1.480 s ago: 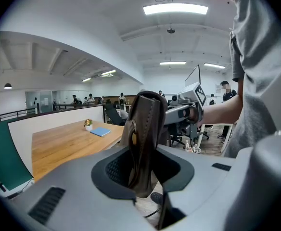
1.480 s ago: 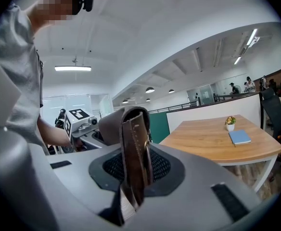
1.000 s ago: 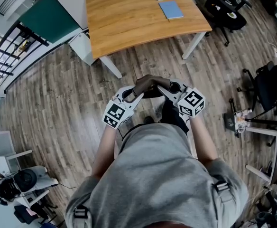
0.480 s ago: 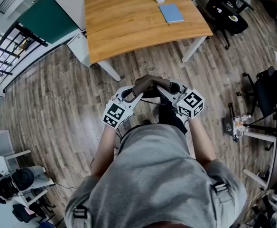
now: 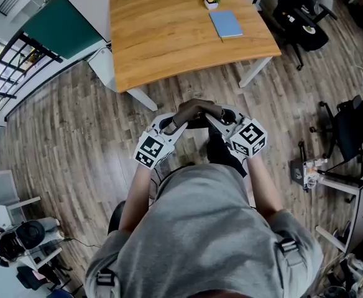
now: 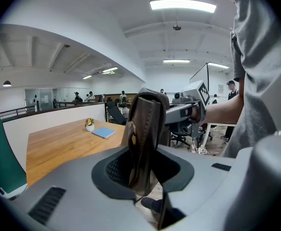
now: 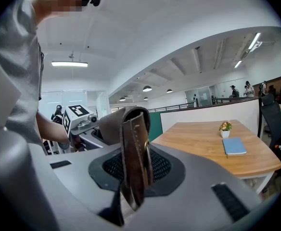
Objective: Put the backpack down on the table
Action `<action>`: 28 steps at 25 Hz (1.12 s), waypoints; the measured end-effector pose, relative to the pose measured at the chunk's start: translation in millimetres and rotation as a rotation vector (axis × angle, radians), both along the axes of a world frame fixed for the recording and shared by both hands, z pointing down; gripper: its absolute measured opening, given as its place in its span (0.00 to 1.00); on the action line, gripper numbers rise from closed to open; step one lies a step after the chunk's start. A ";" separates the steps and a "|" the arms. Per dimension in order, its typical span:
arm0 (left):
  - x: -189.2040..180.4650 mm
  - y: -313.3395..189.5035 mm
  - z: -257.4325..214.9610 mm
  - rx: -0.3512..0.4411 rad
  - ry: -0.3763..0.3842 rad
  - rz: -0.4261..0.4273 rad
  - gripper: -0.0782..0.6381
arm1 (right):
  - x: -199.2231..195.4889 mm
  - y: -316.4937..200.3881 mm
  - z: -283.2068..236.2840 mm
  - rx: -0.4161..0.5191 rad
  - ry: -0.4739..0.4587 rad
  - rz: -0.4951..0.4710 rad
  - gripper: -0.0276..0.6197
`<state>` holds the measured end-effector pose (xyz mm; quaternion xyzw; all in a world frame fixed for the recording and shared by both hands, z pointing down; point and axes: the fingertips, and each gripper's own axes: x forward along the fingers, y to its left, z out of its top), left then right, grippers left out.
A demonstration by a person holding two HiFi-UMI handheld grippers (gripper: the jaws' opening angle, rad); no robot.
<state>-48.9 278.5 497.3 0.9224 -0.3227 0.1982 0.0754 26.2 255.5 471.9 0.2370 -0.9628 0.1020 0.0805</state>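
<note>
My left gripper and right gripper point in toward each other. Each has its jaws clamped on the backpack strap, a brown stitched leather band that arches between them. The rest of the bag I can't make out. The strap is up in the air over the grey-brown plank floor, resting on nothing. Ahead of both grippers, well apart from their tips, stands the wooden table on white legs. Toward its far end, on the right gripper's side, lies a blue notebook, with a small potted plant just beyond it. Out past the left gripper are a green panel and a black railing. Black office chairs sit off to the right gripper's side.
</note>
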 end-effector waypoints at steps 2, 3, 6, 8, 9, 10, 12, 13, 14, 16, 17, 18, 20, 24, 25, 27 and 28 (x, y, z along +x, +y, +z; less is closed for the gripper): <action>0.7 -11.1 -1.5 0.008 -0.001 0.002 0.27 | 0.5 -10.2 0.2 -0.004 -0.001 -0.001 0.16; 1.1 -16.7 -1.9 0.012 -0.003 0.003 0.27 | 0.8 -15.5 0.6 -0.005 0.000 -0.002 0.16; 1.2 -32.6 -1.6 0.009 -0.006 0.000 0.27 | 0.8 -31.9 1.4 -0.006 0.001 -0.005 0.16; 0.7 -43.1 -2.1 0.009 -0.007 -0.007 0.27 | 0.0 -42.5 1.4 -0.008 0.000 -0.009 0.16; 0.2 -48.3 -2.2 0.011 -0.009 -0.009 0.27 | -0.3 -47.7 1.4 -0.009 0.000 -0.012 0.16; -0.2 -53.3 -2.2 0.011 -0.010 -0.011 0.27 | -0.6 -53.0 1.4 -0.010 -0.002 -0.015 0.16; 0.3 -62.0 -2.1 -0.001 -0.011 -0.022 0.27 | -0.4 -62.4 1.3 -0.011 -0.003 -0.023 0.16; 1.2 -65.8 -2.3 -0.005 -0.008 -0.026 0.27 | 0.3 -66.5 0.9 -0.012 -0.001 -0.026 0.16; 2.1 -69.4 -2.5 -0.006 -0.005 -0.029 0.27 | 1.1 -70.3 0.5 -0.015 0.000 -0.028 0.16; 4.2 -77.3 -2.7 -0.012 -0.005 -0.037 0.27 | 3.2 -78.6 0.2 -0.022 0.001 -0.032 0.16; 5.7 -82.1 -3.1 -0.012 -0.005 -0.041 0.27 | 4.5 -83.4 0.2 -0.025 0.001 -0.035 0.16; 7.4 -87.3 -3.4 -0.009 -0.006 -0.043 0.27 | 6.1 -88.6 0.4 -0.028 0.000 -0.039 0.16; 10.9 -96.6 -2.2 -0.004 -0.011 -0.049 0.27 | 9.6 -98.6 1.6 -0.034 0.000 -0.049 0.16; 15.5 -113.7 -0.3 -0.018 -0.007 -0.081 0.27 | 13.1 -118.0 3.7 -0.033 0.008 -0.076 0.16; 16.7 -117.9 -0.4 -0.022 -0.006 -0.089 0.27 | 13.9 -122.7 3.5 -0.033 0.009 -0.083 0.16; 19.4 -127.1 -0.4 -0.023 -0.008 -0.103 0.27 | 16.4 -132.5 3.9 -0.036 0.009 -0.094 0.16; 21.1 -131.9 0.2 -0.023 -0.011 -0.108 0.27 | 18.0 -137.7 4.8 -0.038 0.009 -0.100 0.16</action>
